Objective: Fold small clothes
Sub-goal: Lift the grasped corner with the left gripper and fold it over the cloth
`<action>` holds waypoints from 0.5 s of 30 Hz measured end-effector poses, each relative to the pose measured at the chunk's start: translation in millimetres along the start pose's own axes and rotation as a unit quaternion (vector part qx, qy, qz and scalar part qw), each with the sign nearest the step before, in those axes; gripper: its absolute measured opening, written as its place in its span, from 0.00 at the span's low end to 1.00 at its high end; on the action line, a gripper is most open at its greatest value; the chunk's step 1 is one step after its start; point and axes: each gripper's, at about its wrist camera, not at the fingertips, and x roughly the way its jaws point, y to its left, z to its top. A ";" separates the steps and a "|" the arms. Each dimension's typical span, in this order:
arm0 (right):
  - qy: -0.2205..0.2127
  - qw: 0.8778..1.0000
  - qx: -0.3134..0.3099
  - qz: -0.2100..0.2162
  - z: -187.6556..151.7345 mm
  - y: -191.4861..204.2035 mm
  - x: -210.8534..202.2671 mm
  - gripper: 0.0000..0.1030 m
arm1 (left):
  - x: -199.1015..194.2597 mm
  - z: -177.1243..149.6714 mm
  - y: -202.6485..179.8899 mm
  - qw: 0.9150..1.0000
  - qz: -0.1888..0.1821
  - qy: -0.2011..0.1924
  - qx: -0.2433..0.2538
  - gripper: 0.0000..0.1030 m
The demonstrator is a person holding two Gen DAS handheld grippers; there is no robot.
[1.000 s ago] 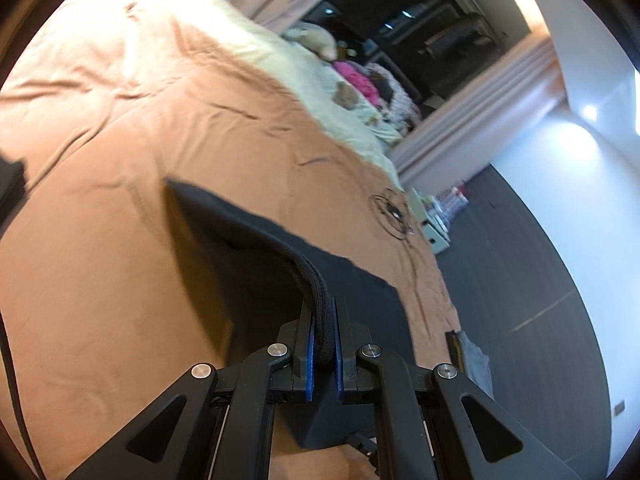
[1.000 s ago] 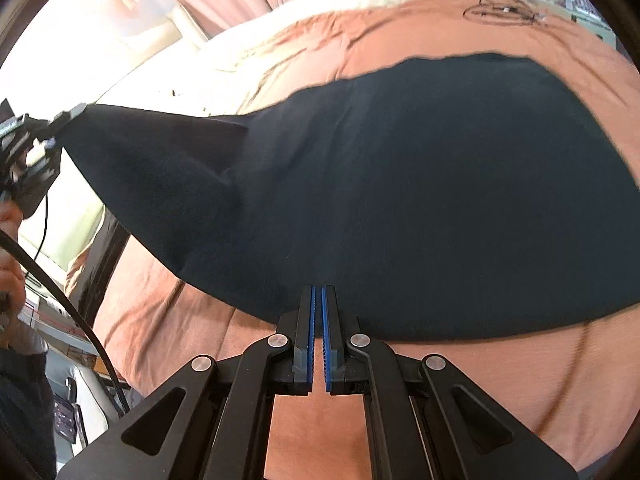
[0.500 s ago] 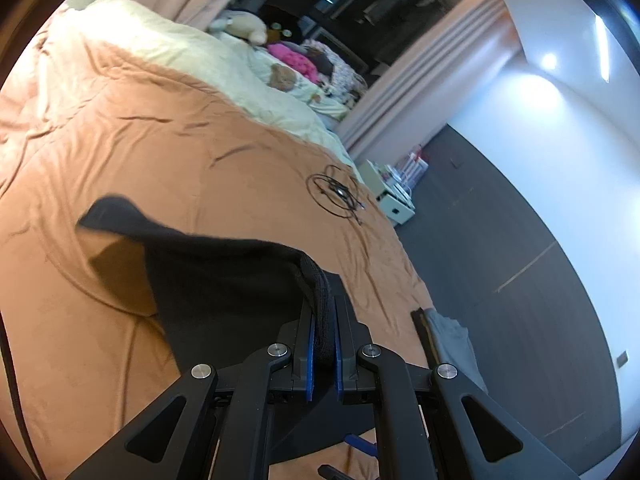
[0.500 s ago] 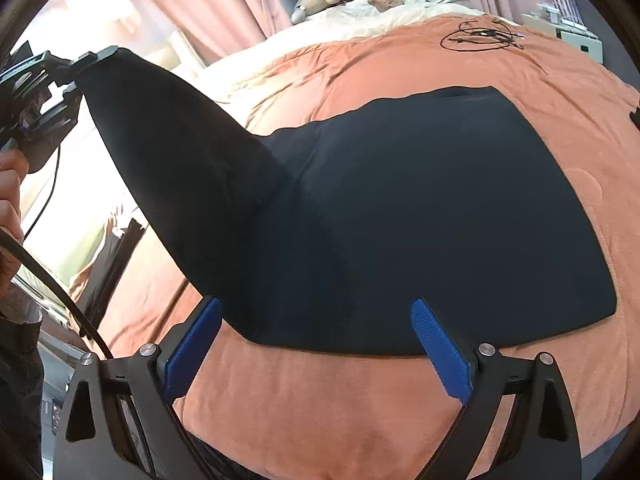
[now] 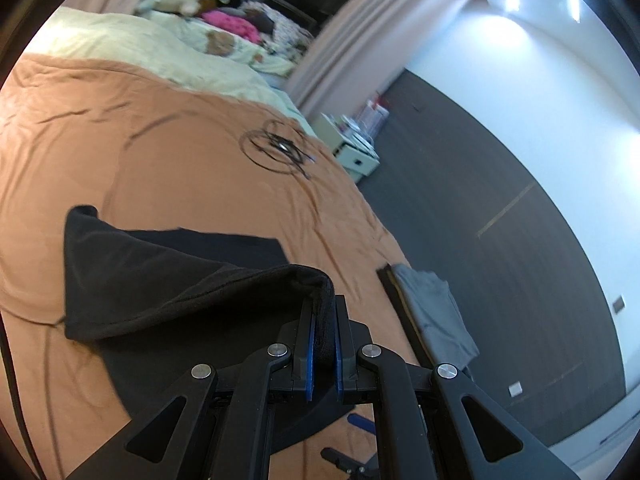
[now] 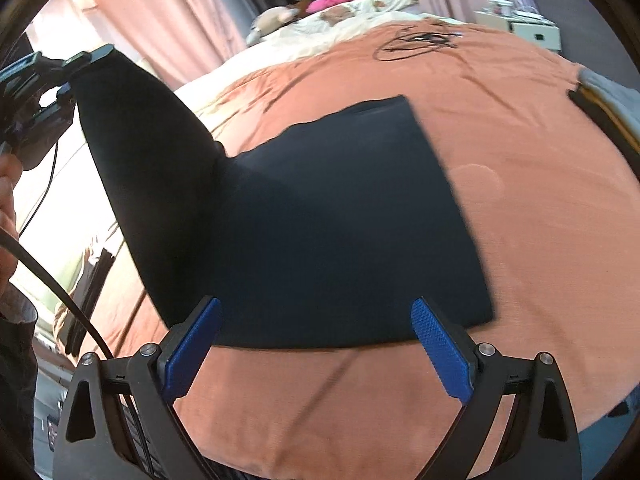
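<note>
A black garment (image 6: pixel 340 220) lies on the orange bedspread (image 6: pixel 520 140). My left gripper (image 5: pixel 323 344) is shut on one edge of the black garment (image 5: pixel 160 280) and holds that part lifted above the bed; it shows at the upper left of the right wrist view (image 6: pixel 80 64), with the cloth hanging from it as a raised flap. My right gripper (image 6: pixel 316 344) is open and empty, just above the garment's near edge.
A coil of black cable (image 5: pixel 276 148) lies farther up the bed. A folded grey cloth (image 5: pixel 432 312) sits at the bed's right edge. Cream bedding and soft toys (image 5: pixel 176 0) are at the head. A white bedside cabinet (image 5: pixel 356 156) stands on the dark floor.
My right gripper let go of the garment's near edge, opened wide and drew back. My left gripper kept its hold and carried the lifted edge up and over the garment.
</note>
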 end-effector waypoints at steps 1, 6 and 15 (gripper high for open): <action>-0.002 1.000 0.005 0.001 -1.3 -3.5 -2.8 0.93 | 10.0 -2.2 -5.7 1.000 -0.006 0.011 0.006 0.07; -0.001 1.000 0.024 0.006 -8.0 -22.5 -18.6 0.91 | 49.8 -16.7 -25.0 0.998 -0.021 0.052 0.023 0.07; 0.019 0.999 0.027 0.008 -13.8 -34.7 -31.6 0.79 | 116.2 -52.3 -47.1 0.992 -0.038 0.117 0.024 0.09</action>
